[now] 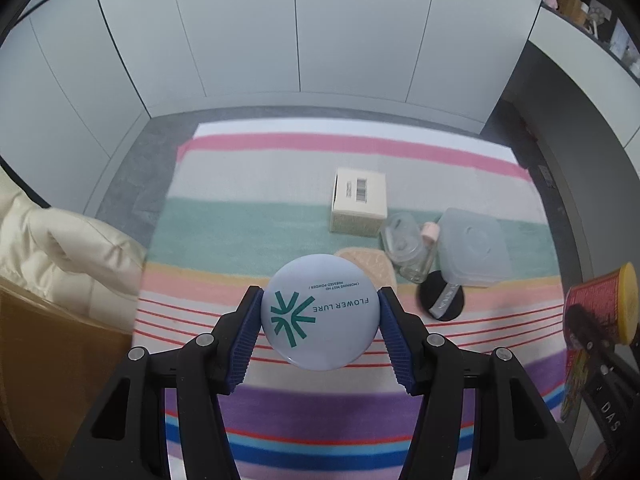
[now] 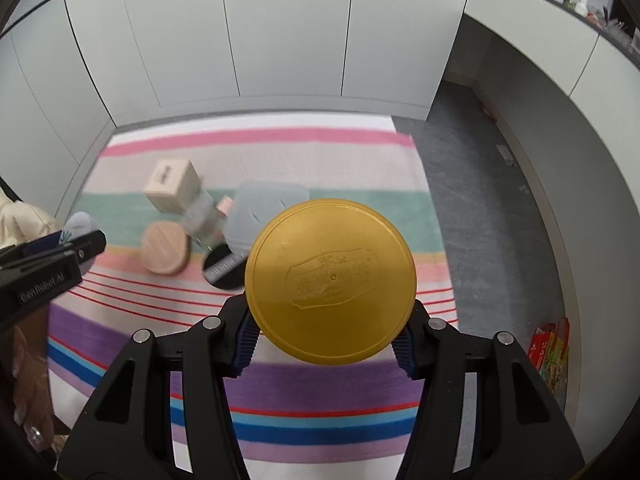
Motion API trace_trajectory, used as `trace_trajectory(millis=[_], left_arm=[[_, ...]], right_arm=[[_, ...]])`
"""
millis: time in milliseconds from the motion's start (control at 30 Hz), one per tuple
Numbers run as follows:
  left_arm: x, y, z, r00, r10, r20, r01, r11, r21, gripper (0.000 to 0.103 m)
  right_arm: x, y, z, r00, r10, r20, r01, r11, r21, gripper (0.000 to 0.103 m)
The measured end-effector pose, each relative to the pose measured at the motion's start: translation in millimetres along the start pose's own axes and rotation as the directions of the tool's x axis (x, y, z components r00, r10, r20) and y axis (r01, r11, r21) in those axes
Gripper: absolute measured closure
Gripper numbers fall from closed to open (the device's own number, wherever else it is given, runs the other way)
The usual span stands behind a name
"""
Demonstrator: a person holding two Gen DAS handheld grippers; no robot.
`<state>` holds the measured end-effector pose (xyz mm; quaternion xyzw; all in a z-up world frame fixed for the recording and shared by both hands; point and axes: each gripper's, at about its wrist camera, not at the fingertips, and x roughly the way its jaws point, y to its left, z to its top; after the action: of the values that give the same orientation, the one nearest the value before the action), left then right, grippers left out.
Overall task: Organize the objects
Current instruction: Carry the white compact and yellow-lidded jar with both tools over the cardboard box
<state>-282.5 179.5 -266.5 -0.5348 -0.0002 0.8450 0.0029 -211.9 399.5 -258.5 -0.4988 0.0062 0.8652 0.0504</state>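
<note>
Left gripper point(image 1: 320, 316) clamps pale-blue powder compact point(image 1: 320, 312) | right gripper point(image 2: 326, 328) clamps gold-lidded can point(image 2: 330, 280), body hidden beneath lid | striped rug point(image 1: 280, 404) clutter blurred

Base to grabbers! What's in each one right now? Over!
Left hand-held gripper shut on pale blue compact. Right hand-held gripper shut on gold-lidded can. Box, jar, plastic tub left on striped rug. Nothing blocking.
</note>
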Motion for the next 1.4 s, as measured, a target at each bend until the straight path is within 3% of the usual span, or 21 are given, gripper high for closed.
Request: trace_trajectory(millis=[233,633,967,1200,1400], left_arm=[[-56.6,-1.2,21.9,0.998,0.003,0.058,-0.005,0.999,0.035,0.045],[-157.1,-7.1,42.9,0.984,-0.075,0.162,0.067,0.996,0.055,0.045],[-202.6,-15.4,33.3,0.976,-0.062,0.211,0.044,0.995,0.089,0.045],[-213.8,-16.6,23.5,0.976,-0.065,0.209,0.042,0.993,0.114,0.044],[-238.8,-14.9,2.8,0.968,-0.074,0.241,0.046,0.992,0.118,0.045]], right_arm=[[-57.6,2.7,34.1,0.997,0.013,0.070,-0.013,1.000,-0.008,0.046],[-149.9,11.9,73.8,0.985,0.029,0.171,-0.027,1.000,-0.015,0.046],[-188.6,21.9,67.2,0.975,0.047,0.218,-0.040,0.999,-0.036,0.046],[-194.8,22.3,56.5,0.977,0.033,0.212,-0.029,0.999,-0.026,0.046],[-209.5,20.9,40.4,0.975,0.020,0.222,-0.016,1.000,-0.018,0.046]])
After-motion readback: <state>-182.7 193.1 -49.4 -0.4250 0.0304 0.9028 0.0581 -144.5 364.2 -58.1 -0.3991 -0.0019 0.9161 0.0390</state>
